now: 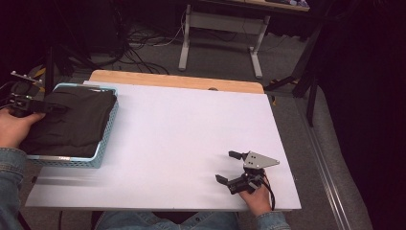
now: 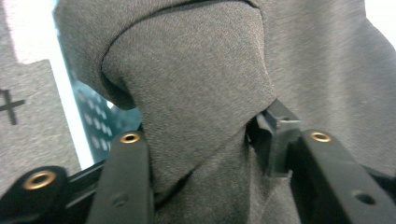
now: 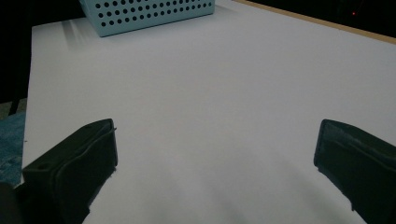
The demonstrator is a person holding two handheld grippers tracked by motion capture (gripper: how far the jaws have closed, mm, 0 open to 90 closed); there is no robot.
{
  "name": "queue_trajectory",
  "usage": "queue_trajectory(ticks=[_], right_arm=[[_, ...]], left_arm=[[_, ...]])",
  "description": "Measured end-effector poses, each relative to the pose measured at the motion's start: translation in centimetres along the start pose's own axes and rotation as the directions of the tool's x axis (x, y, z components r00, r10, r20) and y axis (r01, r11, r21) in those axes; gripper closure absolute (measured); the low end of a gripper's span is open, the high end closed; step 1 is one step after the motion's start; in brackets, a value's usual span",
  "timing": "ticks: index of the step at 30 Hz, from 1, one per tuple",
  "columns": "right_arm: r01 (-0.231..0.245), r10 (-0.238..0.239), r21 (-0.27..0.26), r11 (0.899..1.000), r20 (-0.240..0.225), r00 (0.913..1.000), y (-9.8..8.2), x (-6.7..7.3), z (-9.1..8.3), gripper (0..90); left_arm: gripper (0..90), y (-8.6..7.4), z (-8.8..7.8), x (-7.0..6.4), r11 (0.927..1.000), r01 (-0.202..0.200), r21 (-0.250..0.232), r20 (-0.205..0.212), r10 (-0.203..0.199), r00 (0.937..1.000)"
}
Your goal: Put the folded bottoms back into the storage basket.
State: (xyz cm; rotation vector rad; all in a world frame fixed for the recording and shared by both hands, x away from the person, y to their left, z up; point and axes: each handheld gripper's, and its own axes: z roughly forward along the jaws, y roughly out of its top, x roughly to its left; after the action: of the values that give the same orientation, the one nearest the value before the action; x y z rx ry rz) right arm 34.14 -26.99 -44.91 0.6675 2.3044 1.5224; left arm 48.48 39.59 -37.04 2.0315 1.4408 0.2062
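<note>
Nearest the lens in the left gripper view, a fold of dark grey cloth (image 2: 196,93) bulges up between the two black jaws of the left gripper (image 2: 212,140); the jaws stand partly apart with the fabric bunched in the gap, and whether the pads press on it cannot be told. Beside the fold, the perforated wall of the light blue basket (image 2: 95,123) shows. In the high view, the folded cloth (image 1: 76,120) lies in the basket (image 1: 106,134) at the left edge of the white table (image 1: 182,129), with the left gripper (image 1: 50,108) reaching in over the cloth from the left, held by the person's left hand (image 1: 14,127). The right gripper (image 1: 229,166) rests low over the table's near right part, well apart from the basket, jaws wide and empty; the right gripper view shows bare tabletop (image 3: 210,102) between them and the basket (image 3: 149,14) far off
</note>
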Motion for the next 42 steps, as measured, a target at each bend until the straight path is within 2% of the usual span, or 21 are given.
queue_trajectory(ticks=[2,7,9,11,14,16,19,24,26,30,33,35,39,42], right_arm=[[0.000,0.000,0.000,1.000,-0.002,1.0000,0.0,0.0,0.0,0.4],[0.003,-0.003,0.003,1.000,-0.004,1.0000,0.0,0.0,0.0,0.4],[0.003,-0.003,0.003,1.000,-0.005,1.0000,0.0,0.0,0.0,0.4],[0.004,-0.004,0.004,1.000,-0.005,1.0000,0.0,0.1,0.0,0.4],[0.005,-0.005,0.003,1.000,-0.007,1.0000,0.0,0.1,0.0,0.4],[0.005,-0.005,0.004,1.000,-0.006,1.0000,0.0,0.1,0.0,0.4],[0.006,-0.006,0.004,1.000,-0.007,1.0000,0.0,0.1,0.1,0.4],[0.007,-0.007,0.005,1.000,-0.006,1.0000,0.0,0.1,0.1,0.4],[0.007,-0.007,0.004,1.000,-0.006,1.0000,0.0,0.1,0.1,0.4],[0.007,-0.007,0.004,1.000,-0.006,1.0000,0.0,0.1,0.0,0.4],[0.007,-0.007,0.004,1.000,-0.007,1.0000,0.0,0.1,0.1,0.4],[0.007,-0.007,0.004,1.000,-0.006,1.0000,0.0,0.1,0.0,0.4],[0.006,-0.006,0.002,1.000,-0.006,1.0000,0.0,0.1,0.0,0.4],[0.006,-0.006,0.000,1.000,-0.007,1.0000,0.0,0.1,0.0,0.4]], left_arm=[[45.4,-0.1,0.1,0.2,0.9998,-0.018,0.000,-0.018,0.018,0.9997],[32.9,-0.2,0.2,0.5,0.9999,0.010,0.001,-0.051,-0.010,0.9986],[25.8,-0.2,0.0,0.5,0.9998,0.013,-0.018,-0.088,-0.015,0.9960],[20.3,-0.1,-0.4,0.6,0.9992,0.004,-0.040,-0.090,-0.007,0.9959],[17.4,0.0,-0.9,0.4,0.9976,0.011,-0.068,-0.092,-0.018,0.9956],[16.5,0.1,-1.3,0.2,0.9966,0.002,-0.083,-0.096,-0.010,0.9953],[17.4,0.3,-1.6,-0.4,0.9947,0.001,-0.103,-0.081,-0.009,0.9967],[24.4,0.8,-1.9,-1.7,0.9917,-0.035,-0.124,-0.051,0.029,0.9983],[29.2,1.1,-1.8,-2.4,0.9905,-0.043,-0.130,-0.072,0.034,0.9969],[36.3,1.7,-1.5,-3.6,0.9882,-0.061,-0.141,-0.048,0.054,0.9973],[46.9,2.2,-1.0,-4.9,0.9864,-0.082,-0.142,-0.055,0.075,0.9957],[50.6,2.6,-0.6,-5.5,0.9857,-0.098,-0.137,-0.066,0.089,0.9938],[62.7,3.2,-0.1,-6.5,0.9839,-0.119,-0.133,-0.058,0.112,0.9920],[74.6,3.6,0.4,-7.0,0.9833,-0.118,-0.138,-0.049,0.113,0.9924]])
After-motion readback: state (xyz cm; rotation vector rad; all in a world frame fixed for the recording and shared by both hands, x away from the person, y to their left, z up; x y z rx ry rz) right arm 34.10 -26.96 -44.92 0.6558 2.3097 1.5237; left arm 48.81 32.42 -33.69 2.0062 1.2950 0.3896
